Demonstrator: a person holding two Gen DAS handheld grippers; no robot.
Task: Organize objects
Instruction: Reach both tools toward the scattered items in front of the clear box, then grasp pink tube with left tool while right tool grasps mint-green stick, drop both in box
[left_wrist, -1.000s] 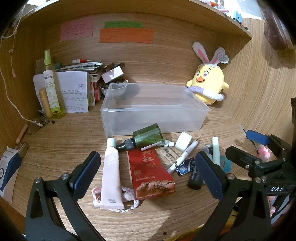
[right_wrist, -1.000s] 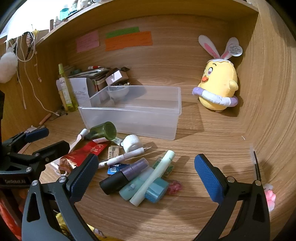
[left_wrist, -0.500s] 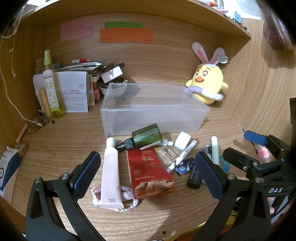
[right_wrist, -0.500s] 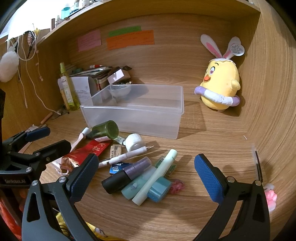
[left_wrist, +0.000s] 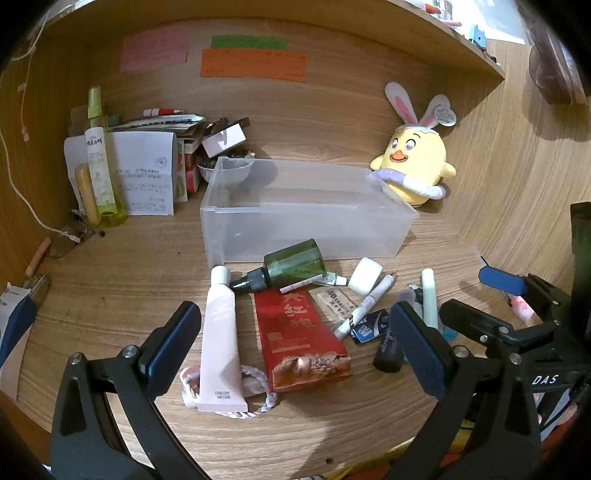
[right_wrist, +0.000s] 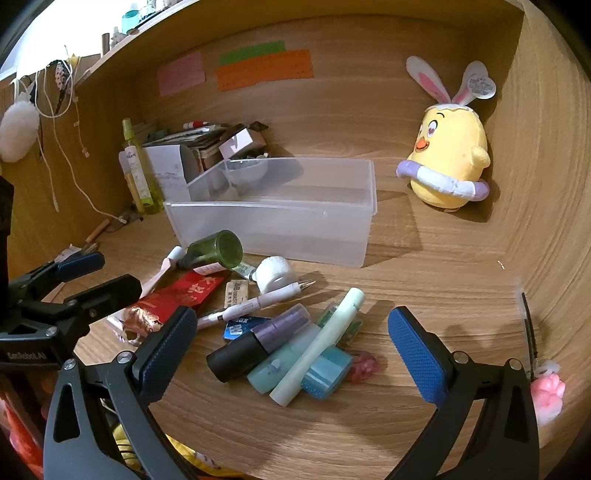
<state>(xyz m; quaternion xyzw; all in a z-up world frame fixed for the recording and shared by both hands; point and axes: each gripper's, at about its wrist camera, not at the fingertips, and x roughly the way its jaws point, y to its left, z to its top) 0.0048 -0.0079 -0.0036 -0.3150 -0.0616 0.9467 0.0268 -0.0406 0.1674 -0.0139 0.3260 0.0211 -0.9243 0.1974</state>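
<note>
An empty clear plastic bin (left_wrist: 306, 218) (right_wrist: 280, 214) stands mid-desk. In front of it lies a pile: a pink tube (left_wrist: 221, 339), a green bottle (left_wrist: 291, 263) (right_wrist: 216, 251), a red packet (left_wrist: 299, 339) (right_wrist: 177, 295), a white pen (left_wrist: 364, 304) (right_wrist: 258, 302), a pale green stick (right_wrist: 319, 347), a black-and-purple tube (right_wrist: 258, 341) and teal containers (right_wrist: 325, 373). My left gripper (left_wrist: 295, 347) is open above the tube and packet. My right gripper (right_wrist: 291, 350) is open around the black tube and green stick.
A yellow bunny-eared plush (left_wrist: 413, 170) (right_wrist: 448, 162) sits at the back right. Books, papers and a yellow spray bottle (left_wrist: 99, 162) crowd the back left. A pink toy (right_wrist: 546, 395) lies at the right. A shelf (left_wrist: 406, 22) overhangs the desk.
Both views have shifted slightly; the right gripper has moved a little forward and right over the pile. Nothing on the desk has moved.
</note>
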